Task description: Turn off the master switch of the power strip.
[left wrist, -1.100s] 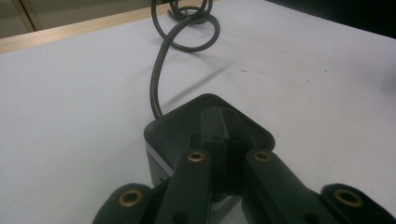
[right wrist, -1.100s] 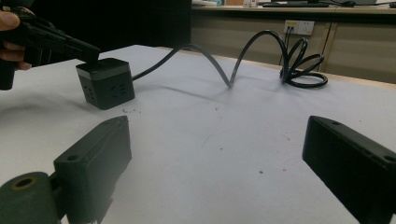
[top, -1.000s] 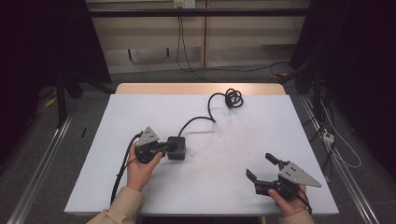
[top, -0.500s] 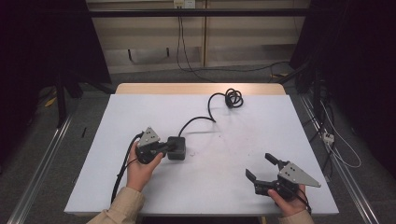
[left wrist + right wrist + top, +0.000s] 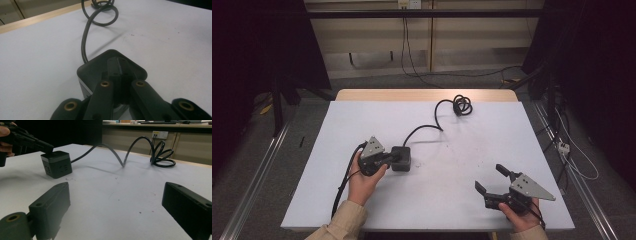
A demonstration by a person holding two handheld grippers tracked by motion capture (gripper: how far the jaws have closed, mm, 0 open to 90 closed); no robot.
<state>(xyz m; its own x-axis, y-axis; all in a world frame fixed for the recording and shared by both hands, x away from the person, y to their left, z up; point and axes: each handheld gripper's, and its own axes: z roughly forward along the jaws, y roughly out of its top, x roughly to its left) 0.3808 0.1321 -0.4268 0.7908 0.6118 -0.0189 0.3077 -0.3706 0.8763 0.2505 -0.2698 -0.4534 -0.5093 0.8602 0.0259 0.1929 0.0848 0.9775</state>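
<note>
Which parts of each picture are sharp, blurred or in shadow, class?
High view: the white table is evenly lit, the room around it dark. Left gripper view: the left gripper is blurred close up and the cube socket is dim. Right gripper view: the right gripper is soft, and the cable casts a faint shadow.

1. Setting: lab-style recording bay, not a home or a shop.
2. Desk (image 5: 362, 200): plain white top on a wooden board, bare of any household goods.
3. Black curtains (image 5: 257, 60): hung at left and right, closing the bay in.
4. Rear wall (image 5: 472, 40): beige panels, with a wall socket (image 5: 408, 4) and loose cables (image 5: 412, 55) running down to the floor.
5. Metal rails (image 5: 257, 175): laid along the grey floor beside the desk.
6. Further cables (image 5: 569, 150): strewn on the floor at right.
</note>
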